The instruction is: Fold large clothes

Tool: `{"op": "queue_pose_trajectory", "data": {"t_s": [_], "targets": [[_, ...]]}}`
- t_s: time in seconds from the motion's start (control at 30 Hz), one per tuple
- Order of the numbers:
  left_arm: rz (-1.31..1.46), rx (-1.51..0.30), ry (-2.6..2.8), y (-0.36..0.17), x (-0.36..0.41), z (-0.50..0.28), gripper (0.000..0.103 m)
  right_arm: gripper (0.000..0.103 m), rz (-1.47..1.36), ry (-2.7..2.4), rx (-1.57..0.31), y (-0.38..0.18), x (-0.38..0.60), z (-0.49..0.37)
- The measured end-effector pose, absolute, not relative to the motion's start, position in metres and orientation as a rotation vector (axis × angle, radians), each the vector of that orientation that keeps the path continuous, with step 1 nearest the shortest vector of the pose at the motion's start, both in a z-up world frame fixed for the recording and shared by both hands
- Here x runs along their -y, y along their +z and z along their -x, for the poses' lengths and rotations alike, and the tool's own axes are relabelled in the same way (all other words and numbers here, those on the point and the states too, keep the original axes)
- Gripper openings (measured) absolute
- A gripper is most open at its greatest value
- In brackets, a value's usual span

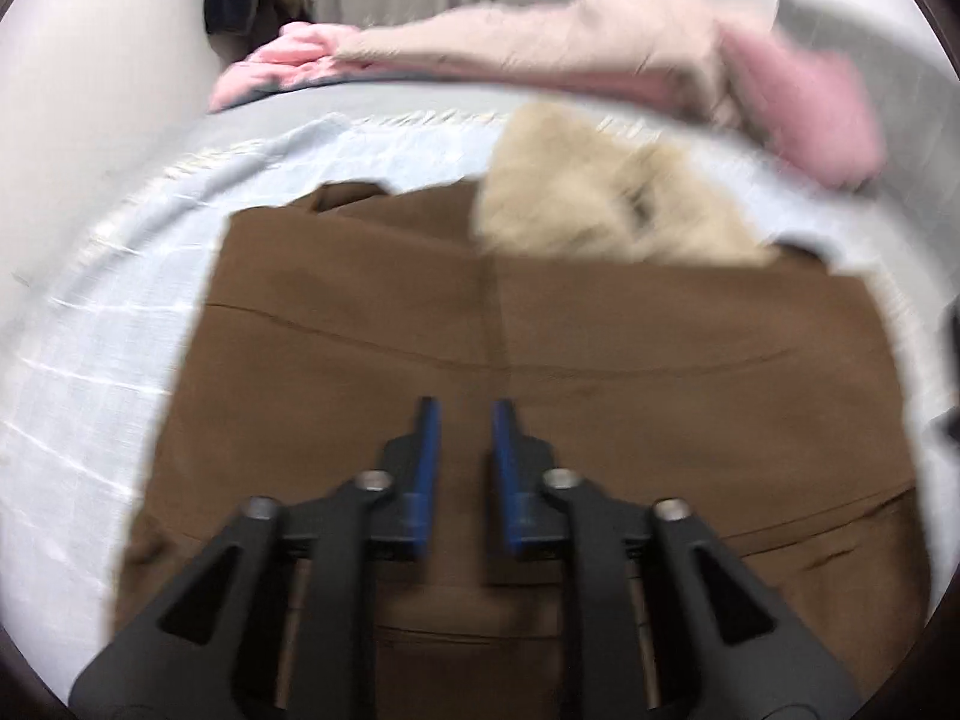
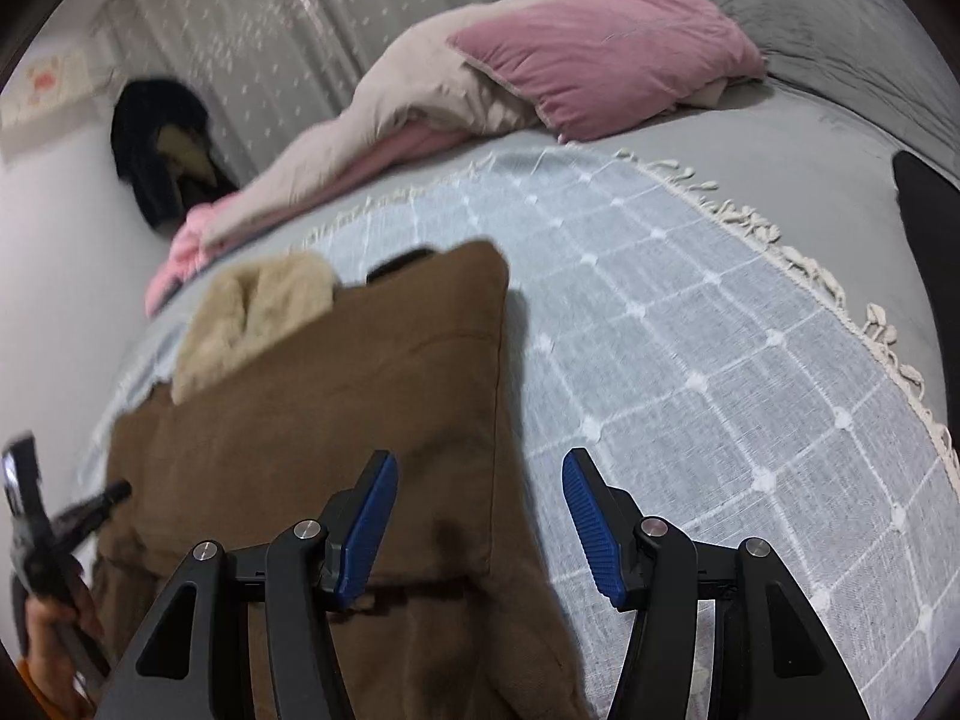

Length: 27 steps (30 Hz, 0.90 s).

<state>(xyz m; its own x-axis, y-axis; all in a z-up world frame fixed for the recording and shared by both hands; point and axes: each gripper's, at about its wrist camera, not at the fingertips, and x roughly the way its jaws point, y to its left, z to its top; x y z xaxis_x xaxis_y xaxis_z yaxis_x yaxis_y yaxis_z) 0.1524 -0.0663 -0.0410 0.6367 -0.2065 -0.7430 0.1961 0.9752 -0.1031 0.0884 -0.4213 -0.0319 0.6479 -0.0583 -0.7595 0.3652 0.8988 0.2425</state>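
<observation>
A large brown garment (image 1: 360, 330) (image 2: 336, 390) with a cream fleece lining (image 1: 600, 210) (image 2: 252, 312) at its far end lies flat on a pale blue checked blanket (image 1: 120, 300) (image 2: 690, 330) on a bed. My left gripper (image 1: 465, 408) hovers over the middle of the brown cloth. Its blue pads stand a narrow gap apart with nothing pinched between them. My right gripper (image 2: 480, 459) is open wide and straddles the garment's right edge, with one finger over the brown cloth and the other over the blanket. In the right wrist view, a hand (image 2: 54, 624) holds the left gripper at the far left.
A pink pillow (image 2: 600, 48) (image 1: 804, 114) and a beige duvet (image 2: 408, 90) (image 1: 510, 42) are heaped along the far side of the bed. Dark clothes (image 2: 156, 144) hang against the wall by a curtain. The blanket's fringe (image 2: 798, 264) runs along the right.
</observation>
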Motion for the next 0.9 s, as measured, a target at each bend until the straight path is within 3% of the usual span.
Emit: {"op": "queue_pose_trajectory", "data": {"t_s": [0.03, 0.2, 0.23, 0.3, 0.37, 0.43, 0.47, 0.7, 0.9], "targets": [[0.029, -0.838, -0.271, -0.041, 0.070, -0.149, 0.041, 0.058, -0.386, -0.239, -0.848, -0.035, 0.418, -0.091], [-0.108, -1.016, -0.358, -0.088, 0.101, -0.159, 0.044, 0.059, -0.265, -0.331, -1.025, -0.074, 0.413, -0.105], [-0.105, -0.994, -0.359, -0.085, 0.100, -0.156, 0.044, 0.070, -0.259, -0.373, -1.054, -0.082, 0.418, -0.103], [-0.086, -1.015, -0.355, -0.073, 0.095, -0.149, 0.044, 0.071, -0.317, -0.381, -1.051, -0.078, 0.424, -0.097], [-0.082, -1.021, -0.371, -0.061, 0.088, -0.138, 0.053, 0.071, -0.285, -0.399, -1.031, -0.058, 0.419, -0.086], [-0.108, -1.018, -0.366, -0.051, 0.082, -0.127, 0.080, 0.073, -0.228, -0.353, -0.985, -0.038, 0.410, -0.071], [-0.116, -1.009, -0.361, -0.046, 0.072, -0.120, 0.084, 0.073, -0.218, -0.316, -0.973, -0.030, 0.406, -0.062], [-0.133, -1.043, -0.329, -0.013, 0.002, -0.072, 0.085, 0.074, -0.418, -0.103, -0.944, 0.000, 0.409, -0.010], [-0.037, -1.096, -0.355, -0.014, -0.075, -0.023, 0.086, 0.077, -0.457, -0.019, -1.030, 0.004, 0.402, 0.045]]}}
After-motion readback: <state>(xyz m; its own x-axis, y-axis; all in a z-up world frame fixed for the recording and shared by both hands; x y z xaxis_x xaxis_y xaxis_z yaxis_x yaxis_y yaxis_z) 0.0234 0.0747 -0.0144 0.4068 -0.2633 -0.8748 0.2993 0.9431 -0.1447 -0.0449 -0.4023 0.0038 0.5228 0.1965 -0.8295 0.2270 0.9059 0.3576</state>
